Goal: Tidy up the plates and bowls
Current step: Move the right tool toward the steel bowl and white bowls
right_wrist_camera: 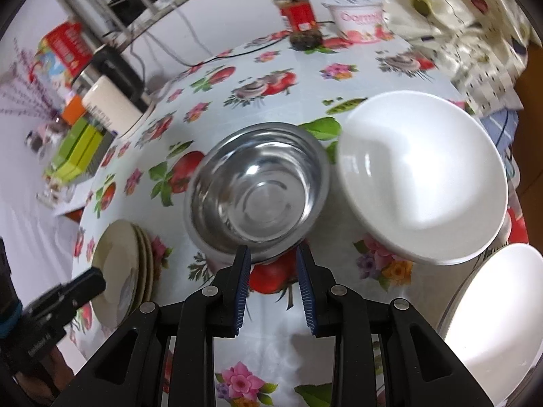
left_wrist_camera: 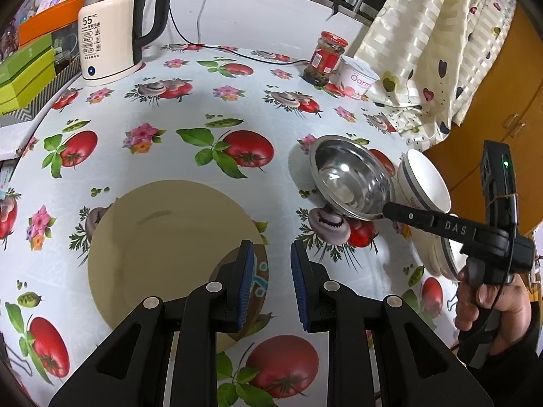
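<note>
Lower left of the left wrist view: the stack of beige plates (left_wrist_camera: 152, 237) lies flat on the tablecloth (left_wrist_camera: 271, 108), faces up. Round, so no long axis to speak of. The pile looks already gathered, prob. the spot where plates go.

Bottom centre, same view: the left gripper (left_wrist_camera: 271, 271) hangs over the stack's right rim, jaws about half apart w/ nothing pinched. One pad overlaps the rim and a small brownish patterned disc (left_wrist_camera: 261, 281); the other is over bare cloth. What that disc is, can't tell. My read: it's parked there to steady or wait, not to lift.

Right of centre: the steel bowl (left_wrist_camera: 349, 179) is off the table, shadow under it. It's tipped, mouth facing up and toward the upper left of the frame, base toward the lower right. It tilts because it's held by one edge only. The right gripper (right_wrist_camera: 273, 254) has closed narrow on the bowl's near edge, in the bottom centre of its own view. Exactly how the pads bite isn't clear.

Far right: a white bowl (left_wrist_camera: 427, 183) leans on more white crockery (left_wrist_camera: 437, 257), just beside the steel one. Its mouth is tipped to the right, prob. resting crooked on the pile. I'd guess the steel bowl is headed for a bowl stack. A person's hand (left_wrist_camera: 482, 305) grips the handle at the lower right.
</note>
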The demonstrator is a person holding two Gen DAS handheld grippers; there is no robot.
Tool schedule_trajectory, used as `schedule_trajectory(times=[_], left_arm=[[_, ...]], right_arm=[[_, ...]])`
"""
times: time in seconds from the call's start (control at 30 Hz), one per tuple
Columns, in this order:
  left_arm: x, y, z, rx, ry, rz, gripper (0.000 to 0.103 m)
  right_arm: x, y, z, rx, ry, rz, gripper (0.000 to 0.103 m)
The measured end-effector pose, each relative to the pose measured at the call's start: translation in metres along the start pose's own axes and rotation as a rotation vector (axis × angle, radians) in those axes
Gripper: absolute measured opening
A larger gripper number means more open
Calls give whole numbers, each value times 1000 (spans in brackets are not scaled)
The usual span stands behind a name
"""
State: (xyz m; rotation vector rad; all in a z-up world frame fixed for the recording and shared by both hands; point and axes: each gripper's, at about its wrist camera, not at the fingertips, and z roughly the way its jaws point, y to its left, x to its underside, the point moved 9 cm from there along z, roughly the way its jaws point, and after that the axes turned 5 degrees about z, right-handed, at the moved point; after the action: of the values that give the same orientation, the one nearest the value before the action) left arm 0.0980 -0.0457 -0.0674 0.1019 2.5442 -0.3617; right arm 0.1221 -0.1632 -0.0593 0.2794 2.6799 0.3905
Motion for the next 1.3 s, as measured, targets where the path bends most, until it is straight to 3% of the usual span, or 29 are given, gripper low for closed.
schedule_trajectory(times=[0.4,0.67,1.3], left_arm=[[0,-2,12,6,28,0,24],[-4,-11,20,25,40,15,24],[-2,-39,11,66,33,73,24]], right_arm=[[-13,-13,12,-35,12,105,28],[-13,-17,11,-47,25,114,19],[38,-24,-16,-33,111,75,19]])
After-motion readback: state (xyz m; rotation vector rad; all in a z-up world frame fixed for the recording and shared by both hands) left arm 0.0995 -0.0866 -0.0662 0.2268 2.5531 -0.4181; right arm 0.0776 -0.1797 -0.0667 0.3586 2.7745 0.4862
